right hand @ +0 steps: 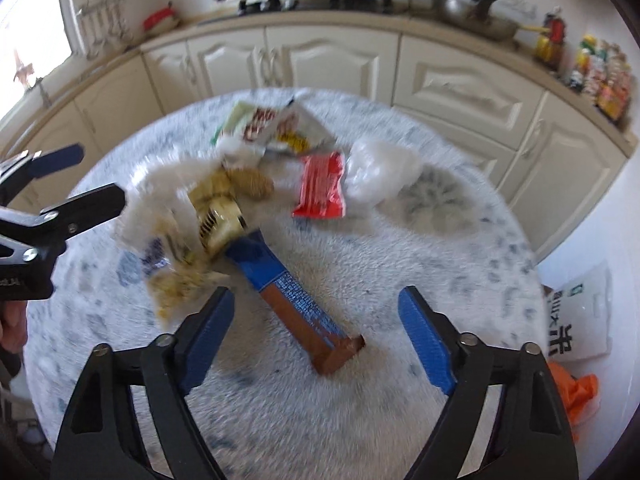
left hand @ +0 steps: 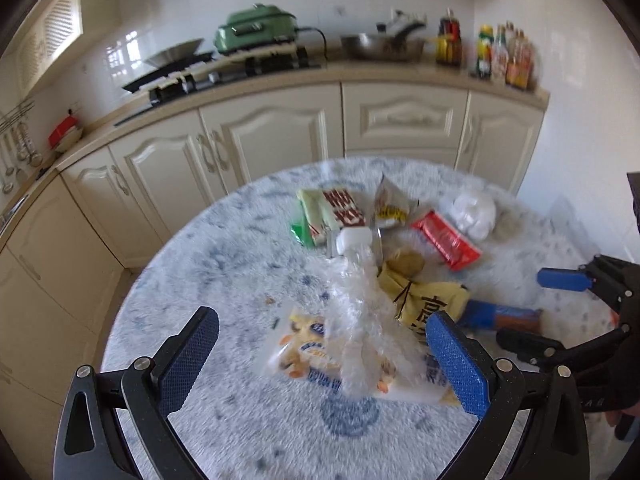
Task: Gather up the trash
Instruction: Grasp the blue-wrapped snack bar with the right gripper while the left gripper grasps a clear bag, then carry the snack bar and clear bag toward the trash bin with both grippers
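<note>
Trash lies in a heap on a round table with a fluffy white-blue cover [left hand: 224,420]. A crushed clear plastic bottle [left hand: 356,300] with a white cap lies over a snack bag [left hand: 304,356], between the fingers of my open left gripper [left hand: 320,356]. Beyond are a yellow bag [left hand: 424,300], a red wrapper [left hand: 444,240], a green-red packet [left hand: 328,212] and a crumpled white bag [left hand: 472,212]. My open right gripper [right hand: 316,332] hovers over a blue-brown wrapper [right hand: 296,304]. The red wrapper [right hand: 320,188] and the white bag [right hand: 380,172] lie farther off. The left gripper [right hand: 76,184] shows at the left.
Cream kitchen cabinets [left hand: 272,136] and a counter with a stove, a green cooker [left hand: 256,32], a pan and bottles [left hand: 504,56] stand behind the table. A white printed bag [right hand: 576,320] and an orange bag [right hand: 576,396] lie on the floor at the right.
</note>
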Action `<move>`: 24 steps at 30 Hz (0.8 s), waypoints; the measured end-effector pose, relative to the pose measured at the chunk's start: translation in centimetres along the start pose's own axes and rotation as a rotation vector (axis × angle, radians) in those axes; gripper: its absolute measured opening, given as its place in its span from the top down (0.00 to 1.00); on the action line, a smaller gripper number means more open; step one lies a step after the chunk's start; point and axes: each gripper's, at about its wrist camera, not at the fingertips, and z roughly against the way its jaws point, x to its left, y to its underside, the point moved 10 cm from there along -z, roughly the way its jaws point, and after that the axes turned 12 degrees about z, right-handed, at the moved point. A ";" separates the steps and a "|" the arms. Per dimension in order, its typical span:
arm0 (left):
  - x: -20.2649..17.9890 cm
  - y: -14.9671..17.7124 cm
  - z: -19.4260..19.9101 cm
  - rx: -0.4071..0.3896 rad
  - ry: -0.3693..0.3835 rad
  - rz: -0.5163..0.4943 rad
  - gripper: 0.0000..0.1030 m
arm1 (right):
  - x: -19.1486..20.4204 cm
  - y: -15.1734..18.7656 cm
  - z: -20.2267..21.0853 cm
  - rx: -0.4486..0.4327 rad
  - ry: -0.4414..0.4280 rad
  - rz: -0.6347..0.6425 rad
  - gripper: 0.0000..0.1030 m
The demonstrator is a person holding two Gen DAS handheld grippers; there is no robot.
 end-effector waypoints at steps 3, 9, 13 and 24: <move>-0.8 -0.7 -2.7 0.039 0.005 -0.029 0.11 | 0.5 -0.4 -1.3 0.013 -0.023 0.034 0.36; -0.2 -1.2 -6.3 0.113 0.064 -0.020 0.78 | 1.6 -0.9 -1.4 -0.002 -0.018 0.067 0.77; 1.5 -1.8 -5.4 0.094 0.125 0.024 0.86 | 1.3 0.2 -0.5 0.001 -0.024 -0.046 0.82; 3.1 -1.3 1.0 -0.026 0.268 0.013 0.86 | 1.6 3.0 5.5 -0.046 0.037 -0.278 0.82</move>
